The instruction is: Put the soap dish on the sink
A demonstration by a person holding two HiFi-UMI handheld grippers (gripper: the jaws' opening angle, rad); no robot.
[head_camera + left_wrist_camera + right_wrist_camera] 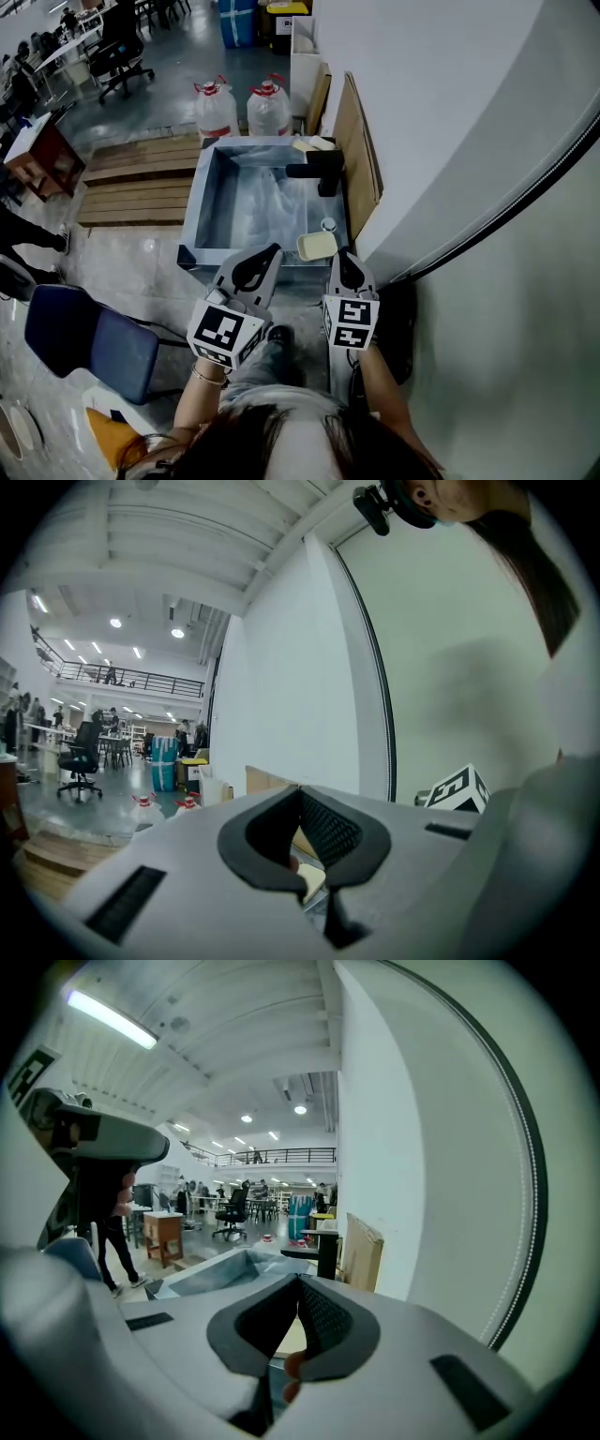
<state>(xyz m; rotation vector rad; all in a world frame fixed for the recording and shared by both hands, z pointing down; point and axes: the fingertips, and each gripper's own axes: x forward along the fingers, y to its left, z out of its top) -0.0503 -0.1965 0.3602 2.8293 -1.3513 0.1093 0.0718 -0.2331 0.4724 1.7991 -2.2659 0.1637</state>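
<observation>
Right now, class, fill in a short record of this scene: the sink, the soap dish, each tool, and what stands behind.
sink: metal basin, with a black tap on its right rim
soap dish: cream, lying at the sink's near right corner, between the two tool tips
left tool: shut, holding nothing, at the near rim
right tool: shut, holding nothing, just right of the dish
behind: two water jugs on the floor

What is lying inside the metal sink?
Crumpled clear plastic sheeting lines the sink, and the black faucet overhangs it. The sink floor under the sheeting is covered.
</observation>
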